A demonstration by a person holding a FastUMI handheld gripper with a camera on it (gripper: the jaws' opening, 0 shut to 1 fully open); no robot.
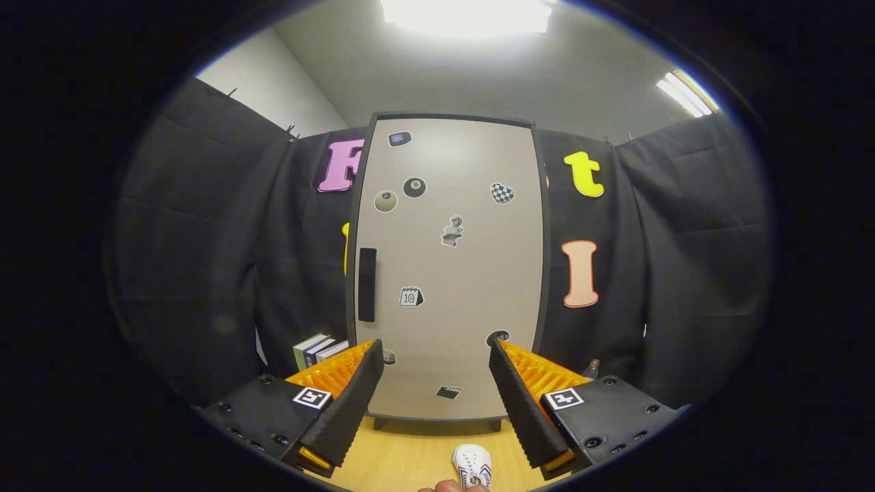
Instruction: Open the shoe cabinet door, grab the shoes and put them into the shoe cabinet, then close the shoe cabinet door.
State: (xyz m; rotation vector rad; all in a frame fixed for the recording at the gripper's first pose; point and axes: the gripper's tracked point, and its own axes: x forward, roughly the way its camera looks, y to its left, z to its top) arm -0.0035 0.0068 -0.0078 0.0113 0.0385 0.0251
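Note:
The shoe cabinet (448,273) stands upright on the wooden table, beyond my fingers, its beige door shut and dotted with stickers. A black vertical handle (367,284) sits near the door's left edge. My gripper (434,359) is open, its orange-and-black fingers (355,393) spread wide with nothing between them, some way short of the cabinet's foot. A small white shoe (473,465) lies on the table low between the fingers, close to me. A fingertip (448,486) of a person's hand touches the table beside the shoe.
Several books (319,350) stand left of the cabinet, behind the left finger. A small dark bottle (592,369) peeks out right of the cabinet, behind the right finger. Bare wooden table (410,451) stretches from the cabinet's feet toward me. Black cloth walls surround the booth.

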